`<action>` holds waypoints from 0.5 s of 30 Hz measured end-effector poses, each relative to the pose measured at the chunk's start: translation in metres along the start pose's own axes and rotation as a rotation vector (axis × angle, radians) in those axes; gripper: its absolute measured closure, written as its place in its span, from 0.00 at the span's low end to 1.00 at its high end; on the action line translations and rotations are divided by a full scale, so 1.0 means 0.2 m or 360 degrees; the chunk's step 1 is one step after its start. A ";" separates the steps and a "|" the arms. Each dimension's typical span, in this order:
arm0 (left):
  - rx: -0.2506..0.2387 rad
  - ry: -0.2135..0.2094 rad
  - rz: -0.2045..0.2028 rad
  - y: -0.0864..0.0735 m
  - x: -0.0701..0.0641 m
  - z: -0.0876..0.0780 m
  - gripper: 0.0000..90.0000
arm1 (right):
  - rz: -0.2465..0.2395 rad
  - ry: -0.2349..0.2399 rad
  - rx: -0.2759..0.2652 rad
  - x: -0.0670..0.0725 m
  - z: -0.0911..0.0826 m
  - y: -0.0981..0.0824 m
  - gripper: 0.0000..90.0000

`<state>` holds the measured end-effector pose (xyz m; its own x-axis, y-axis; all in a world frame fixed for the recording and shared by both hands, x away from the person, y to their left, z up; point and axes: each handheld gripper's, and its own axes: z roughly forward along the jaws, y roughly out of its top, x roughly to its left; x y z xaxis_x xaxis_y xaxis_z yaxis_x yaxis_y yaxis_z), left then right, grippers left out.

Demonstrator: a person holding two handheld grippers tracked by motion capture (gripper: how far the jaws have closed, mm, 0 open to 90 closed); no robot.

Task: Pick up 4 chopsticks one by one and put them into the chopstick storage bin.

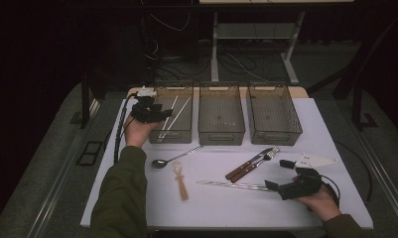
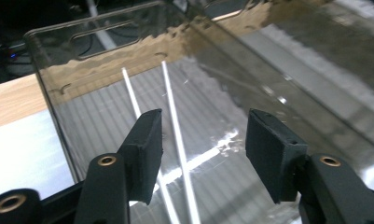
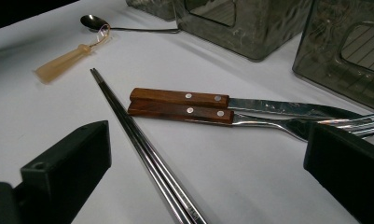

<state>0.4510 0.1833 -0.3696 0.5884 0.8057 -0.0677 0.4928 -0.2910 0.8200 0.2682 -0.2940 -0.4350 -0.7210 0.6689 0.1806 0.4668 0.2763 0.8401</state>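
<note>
Looks like a lab or recording studio, not a home. A white table (image 1: 226, 203) sits on grey carpet (image 1: 52, 163) with dark curtains (image 1: 47, 39) all round. Loose cables (image 1: 171, 25) and a bare desk frame (image 1: 256, 44) stand behind it.

Olive-green sleeves, black tongs (image 1: 159, 115) with brass-ringed screw holes, black trailing cables

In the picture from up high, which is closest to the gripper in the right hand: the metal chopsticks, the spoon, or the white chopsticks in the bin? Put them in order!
From the right gripper, nearest first:
1. The metal chopsticks, lying on the table just to its left, their end by the jaws.
2. The spoon, farther left, near the table's middle.
3. The white chopsticks, in the leftmost bin at the back, under the left gripper.
</note>
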 end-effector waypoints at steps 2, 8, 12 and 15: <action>-0.0009 -0.0047 -0.0003 -0.01 -0.01 -0.03 0.46 | -0.0001 -0.0003 0.0004 0.00 0.00 0.00 0.01; -0.0062 -0.0165 -0.0008 -0.07 -0.06 -0.10 0.36 | 0.0006 -0.0013 0.0005 0.00 0.00 0.00 0.01; -0.0031 -0.0209 0.0019 -0.12 -0.12 -0.13 0.26 | 0.0005 -0.0016 0.0006 0.00 0.00 0.00 0.01; -0.0034 -0.0231 0.0038 -0.16 -0.16 -0.15 0.21 | 0.0006 -0.0016 0.0008 -0.01 0.00 0.00 0.01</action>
<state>0.3970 0.1816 -0.3767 0.6870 0.7153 -0.1280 0.4646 -0.2970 0.8342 0.2691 -0.2949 -0.4361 -0.7142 0.6768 0.1785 0.4719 0.2772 0.8369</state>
